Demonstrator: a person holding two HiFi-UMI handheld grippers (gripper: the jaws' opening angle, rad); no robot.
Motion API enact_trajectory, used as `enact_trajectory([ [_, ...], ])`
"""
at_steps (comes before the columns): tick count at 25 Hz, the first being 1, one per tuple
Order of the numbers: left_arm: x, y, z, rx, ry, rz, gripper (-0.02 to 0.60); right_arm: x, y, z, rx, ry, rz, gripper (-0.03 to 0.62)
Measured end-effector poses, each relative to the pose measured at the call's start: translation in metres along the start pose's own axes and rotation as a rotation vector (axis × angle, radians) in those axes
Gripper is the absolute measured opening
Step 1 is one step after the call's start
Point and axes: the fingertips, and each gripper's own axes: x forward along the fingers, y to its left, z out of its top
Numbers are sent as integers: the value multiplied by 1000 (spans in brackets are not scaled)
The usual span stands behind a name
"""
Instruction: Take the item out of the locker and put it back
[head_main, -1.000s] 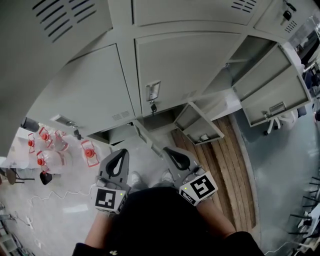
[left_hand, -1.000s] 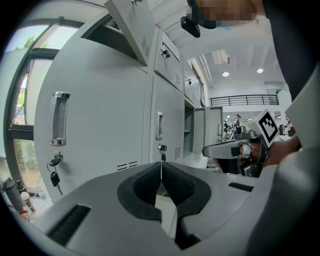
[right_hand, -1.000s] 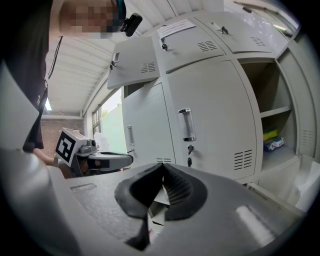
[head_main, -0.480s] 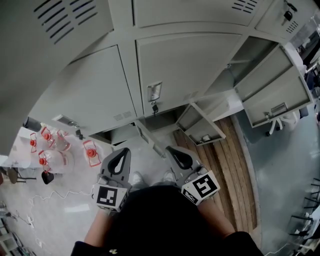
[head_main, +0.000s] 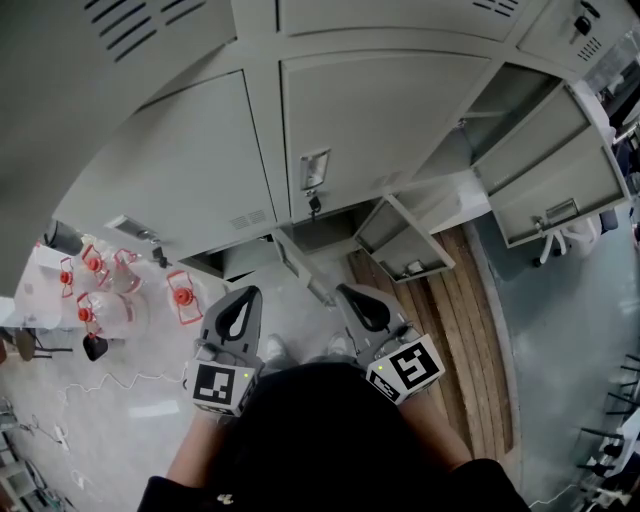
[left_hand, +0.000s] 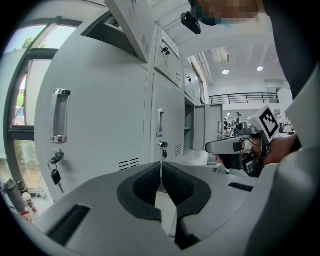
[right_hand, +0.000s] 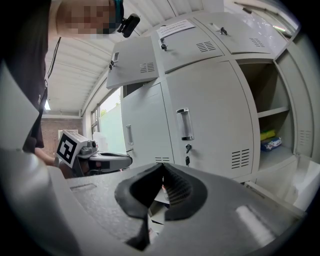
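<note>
- Over the last second little has shifted: both grippers have kept their place in front of the person's body, and only the head view has tipped slightly towards the lockers (head_main: 380, 130).
- The left gripper (head_main: 246, 296) has its jaws together with nothing between them. The right gripper (head_main: 347, 292) is likewise closed and empty.
- A yellow-and-blue packet (right_hand: 269, 139), probably the item, lies in the open locker (right_hand: 260, 85) under its shelf. That fits either before removal or after return.
- Both grippers sit side by side, pointing nearly level at the closed doors.

Your head camera tips slightly, so the whole scene slides a little up the frame: the grey metal lockers (head_main: 380, 120) and the clear red-capped bottles (head_main: 181, 297) sit higher than before.
</note>
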Motion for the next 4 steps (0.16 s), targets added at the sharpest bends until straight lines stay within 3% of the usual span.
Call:
enact_trajectory([
  [4,-2,5,-2,39,-7,-1,17,1,2,0,-1,1,3,-2],
])
